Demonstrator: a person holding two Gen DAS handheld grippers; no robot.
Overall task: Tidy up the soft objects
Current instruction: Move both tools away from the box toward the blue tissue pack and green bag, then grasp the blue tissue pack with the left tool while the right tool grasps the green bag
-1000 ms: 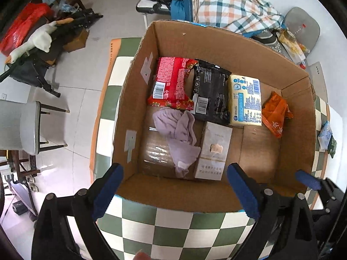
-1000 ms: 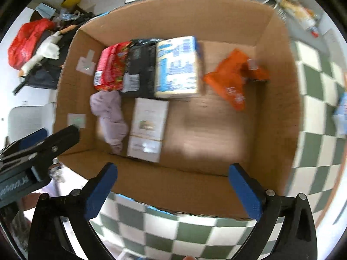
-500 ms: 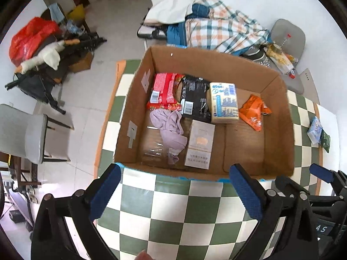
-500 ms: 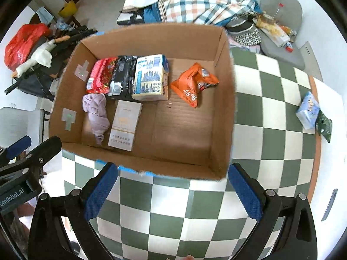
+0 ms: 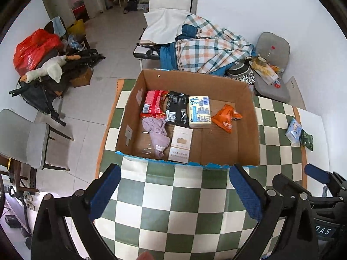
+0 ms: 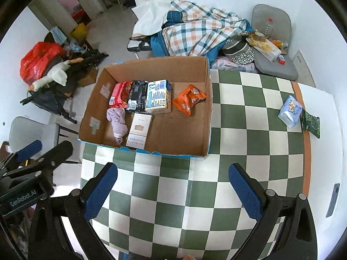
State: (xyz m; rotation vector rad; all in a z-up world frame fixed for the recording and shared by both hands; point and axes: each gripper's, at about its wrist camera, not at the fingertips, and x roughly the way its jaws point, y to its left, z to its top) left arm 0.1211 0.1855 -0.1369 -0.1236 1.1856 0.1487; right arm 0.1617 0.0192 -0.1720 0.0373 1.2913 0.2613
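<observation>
A cardboard box (image 5: 247, 130) (image 6: 206, 108) stands on the green-and-white checkered table (image 5: 184, 205) (image 6: 249, 130). Inside lie a red packet (image 5: 153, 105) (image 6: 119, 94), a black packet (image 5: 176, 110) (image 6: 136, 96), a yellow-blue tissue pack (image 5: 199, 111) (image 6: 157, 96), an orange snack bag (image 5: 226, 118) (image 6: 188, 100), a lilac cloth (image 5: 157, 133) (image 6: 118, 122) and a white box (image 5: 181, 144) (image 6: 138, 132). A light-blue tissue pack (image 5: 293, 131) (image 6: 290, 111) and a dark green packet (image 5: 306, 139) (image 6: 312, 123) lie on the table's right side. My left gripper (image 5: 173, 195) and right gripper (image 6: 171, 192) are open and empty, above the table in front of the box.
A grey chair (image 5: 26, 138) stands left of the table. A cot with a plaid blanket (image 5: 206, 47) and a cluttered grey chair (image 5: 271, 65) stand behind it. A red bag (image 5: 32, 49) and a plush goose (image 5: 47, 70) lie on the floor at left.
Both grippers have pulled back and up from over the box. The whole box and the table's right side with the two packs have come into view. Both stay open.
</observation>
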